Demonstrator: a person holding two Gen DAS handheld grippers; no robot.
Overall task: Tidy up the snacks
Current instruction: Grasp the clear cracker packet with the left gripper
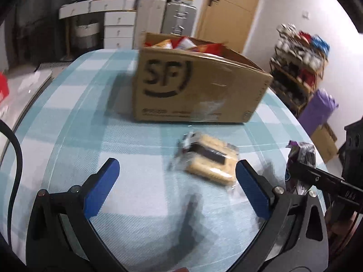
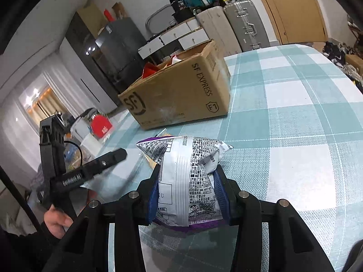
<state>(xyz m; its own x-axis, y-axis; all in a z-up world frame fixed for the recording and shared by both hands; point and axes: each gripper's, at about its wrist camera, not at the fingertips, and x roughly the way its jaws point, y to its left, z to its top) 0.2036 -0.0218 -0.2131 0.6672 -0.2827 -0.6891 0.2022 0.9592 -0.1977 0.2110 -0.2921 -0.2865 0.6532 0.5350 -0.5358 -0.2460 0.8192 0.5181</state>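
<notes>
Right gripper clamps puffy purple snack bag near cardboard box, left gripper spread open w/ cracker pack just ahead; both prob light, crushable, so pinch pack's edges.

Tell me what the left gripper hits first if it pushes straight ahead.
Probably the biscuit packet, lying just beyond the open left gripper toward its right finger; behind it stands the cardboard box.

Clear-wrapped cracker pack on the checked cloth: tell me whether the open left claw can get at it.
Probably yes. The clear-wrapped cracker pack lies just ahead of the open left claw, beside its right finger, with bare checked tablecloth between.
</notes>
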